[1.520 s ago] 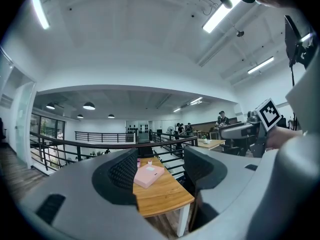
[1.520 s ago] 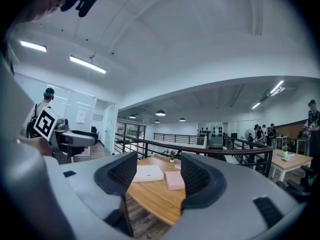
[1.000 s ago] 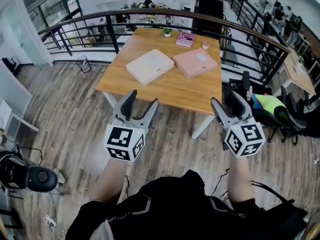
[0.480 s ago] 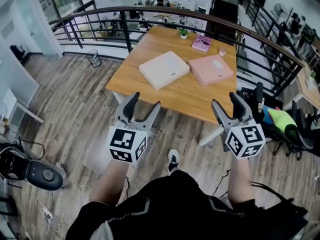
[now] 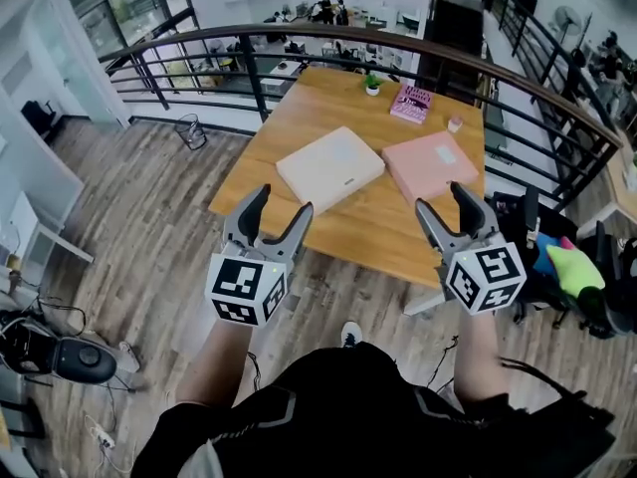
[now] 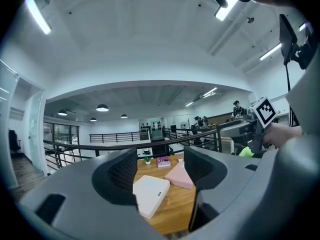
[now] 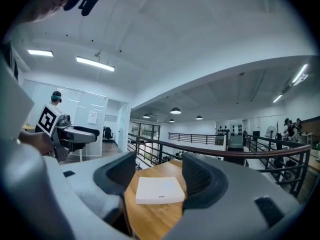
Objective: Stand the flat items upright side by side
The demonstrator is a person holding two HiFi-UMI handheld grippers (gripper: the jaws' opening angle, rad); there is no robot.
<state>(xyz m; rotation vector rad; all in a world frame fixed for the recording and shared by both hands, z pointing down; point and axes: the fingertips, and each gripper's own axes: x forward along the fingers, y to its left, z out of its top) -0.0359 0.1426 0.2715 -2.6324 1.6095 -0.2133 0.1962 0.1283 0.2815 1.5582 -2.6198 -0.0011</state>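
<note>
Lying flat on the wooden worktop [image 5: 378,217], the cream-white flat box [image 5: 330,167] and the pink flat box [image 5: 431,164] sit side by side with a narrow gap between them. Each is turned at an angle to the worktop's edges, and neither is stood upright. The cream-white one is to the left and the pink one to the right in the head view.

Past them, toward the far edge, are a magenta book [image 5: 411,104], a small potted plant [image 5: 372,84] and a small pale cup [image 5: 454,123], all well apart from the two boxes.

On the person's side of the worktop, the left hand-held gripper [image 5: 283,202] is held in the air with its jaws spread and nothing between the pads. Its own view looks between them at both boxes farther off, the cream-white one nearer. The right hand-held gripper [image 5: 441,198] is likewise spread and empty. It points level toward the worktop, and its view frames the cream-white box between the jaws at a distance. Neither hand-held gripper touches anything.

A dark curved railing [image 5: 299,33] runs behind the worktop, and wood-plank floor [image 5: 149,227] lies around it.
</note>
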